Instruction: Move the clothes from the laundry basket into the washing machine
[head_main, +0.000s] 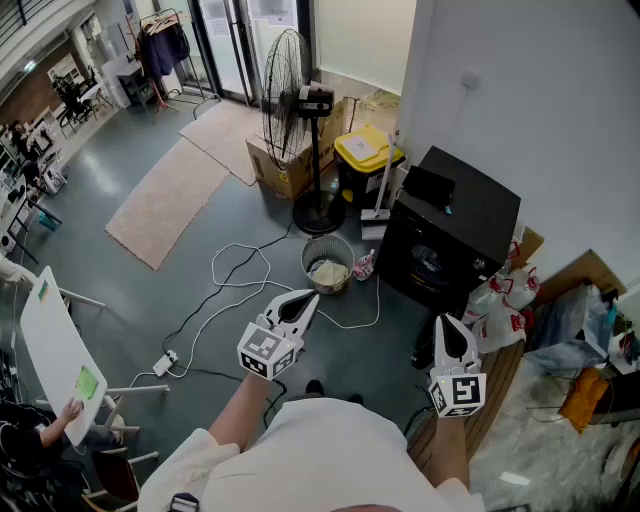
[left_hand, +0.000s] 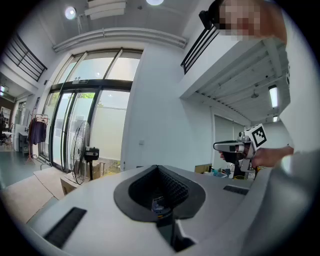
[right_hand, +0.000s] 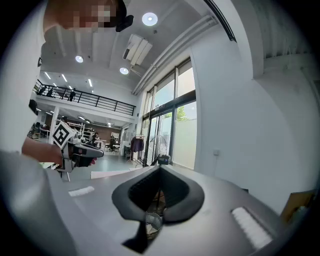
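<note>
While the person stands on the grey floor (head_main: 150, 290), both grippers are held out level in front of the body, well apart from each other. Left gripper (head_main: 308, 298): jaws closed, nothing between them. Right gripper (head_main: 447, 320): jaws closed too, also empty. Each gripper view catches the other gripper off to the side, held in a hand.

Laundry basket (head_main: 349, 258) is a round wire one on the floor, just past the left gripper and below it, not touched. Clothes (head_main: 328, 272) are a pale bundle inside the basket. Washing machine (head_main: 460, 225) is a black box to the right of the basket, near it, backed against the white wall (head_main: 540, 110); right gripper is on its near side, apart from it.

Far side: standing fan (head_main: 290, 95), cardboard box (head_main: 280, 168) behind its pole, black bin with yellow lid (head_main: 366, 152) to the right of the fan. White cables (head_main: 235, 280) loop on the floor left of the basket. Plastic bags (head_main: 505, 300) are piled right of the washing machine.
</note>
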